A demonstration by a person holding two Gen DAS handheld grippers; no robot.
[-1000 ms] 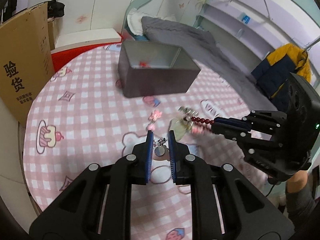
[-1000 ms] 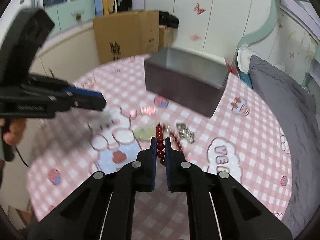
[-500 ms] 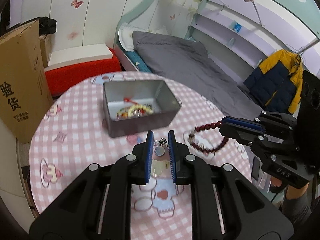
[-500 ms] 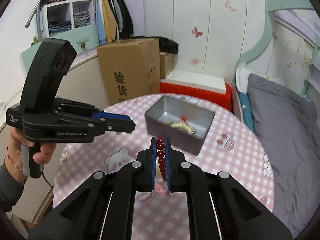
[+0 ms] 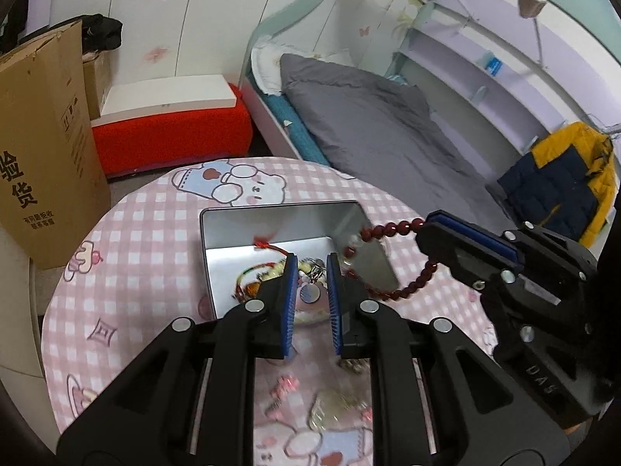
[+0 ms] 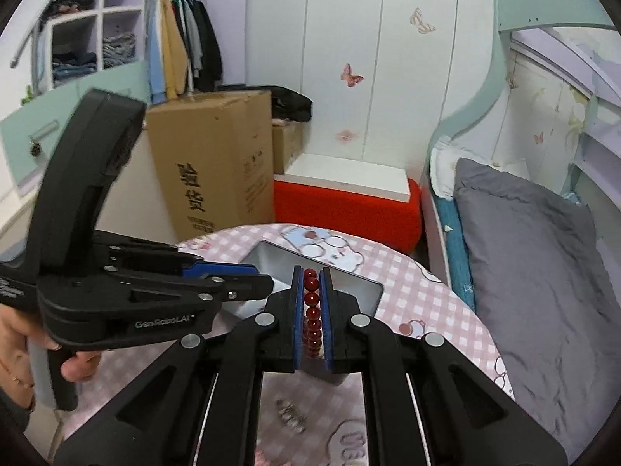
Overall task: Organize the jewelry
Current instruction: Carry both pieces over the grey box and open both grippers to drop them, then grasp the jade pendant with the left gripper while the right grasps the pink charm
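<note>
A grey metal tin [image 5: 271, 215] stands open on the pink checked round table [image 5: 147, 256], with bracelets and a red knotted cord [image 5: 268, 244] inside. My left gripper [image 5: 310, 268] hovers over the tin, shut on a small silver pendant [image 5: 310, 292] that hangs between its blue pads. My right gripper [image 6: 310, 275] is shut on a dark red bead bracelet [image 6: 311, 310]. In the left wrist view the bracelet [image 5: 399, 260] dangles over the tin's right wall. The tin [image 6: 345, 283] shows below both grippers in the right wrist view.
Loose jewelry lies on the table near me: a pink charm [image 5: 283, 386], a pale green piece [image 5: 333, 407] and a silver clasp chain [image 6: 291, 413]. A cardboard box [image 5: 42, 147] stands left of the table, a red bench [image 5: 170, 132] and a bed [image 5: 380, 124] behind.
Both grippers have risen from the table and moved over the tin, each carrying its piece. The bead bracelet now hangs over the tin's right side.
</note>
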